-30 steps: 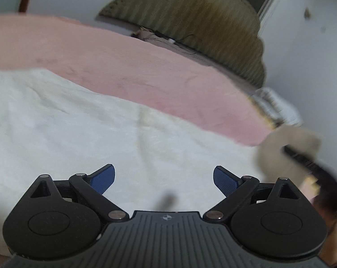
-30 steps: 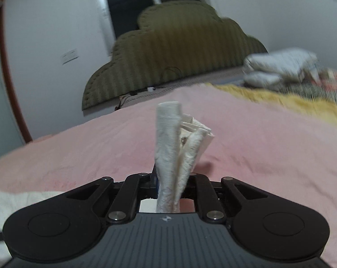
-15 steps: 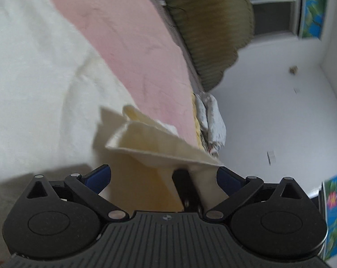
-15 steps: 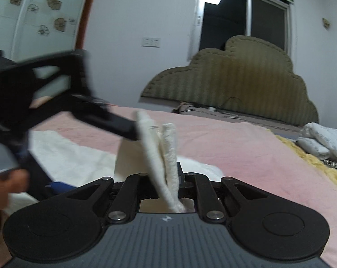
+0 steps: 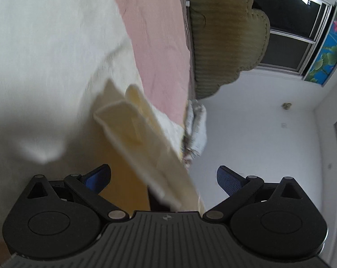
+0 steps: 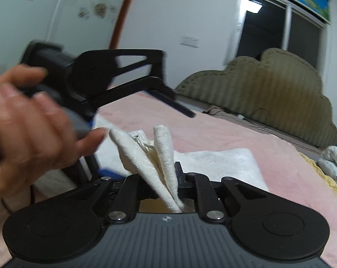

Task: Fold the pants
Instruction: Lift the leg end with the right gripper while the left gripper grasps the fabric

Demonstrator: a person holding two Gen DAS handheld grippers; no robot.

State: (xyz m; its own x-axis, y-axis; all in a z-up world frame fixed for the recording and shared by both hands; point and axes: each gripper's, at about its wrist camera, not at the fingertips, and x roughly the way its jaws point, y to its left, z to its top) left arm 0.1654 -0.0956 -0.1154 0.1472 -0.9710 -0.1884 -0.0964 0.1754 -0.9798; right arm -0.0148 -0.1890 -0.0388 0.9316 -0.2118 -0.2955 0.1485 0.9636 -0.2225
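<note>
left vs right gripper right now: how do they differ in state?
1. The left gripper has its jaws spread wide; the right gripper has its jaws closed.
2. The right gripper pinches a bunched edge of the white pants; the left gripper grips nothing, though a fold of the pants hangs between its blue fingers.
3. The left view is rolled sideways; the right view sits nearly level.
Shared: both are over the pink bedspread.

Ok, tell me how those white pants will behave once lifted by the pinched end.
Likely floppy: the pants bunch in soft folds inside the shut right claw. Probably light, since one pinch holds the end up. The rest, lying on the pink bed, may sag and drag.
</note>
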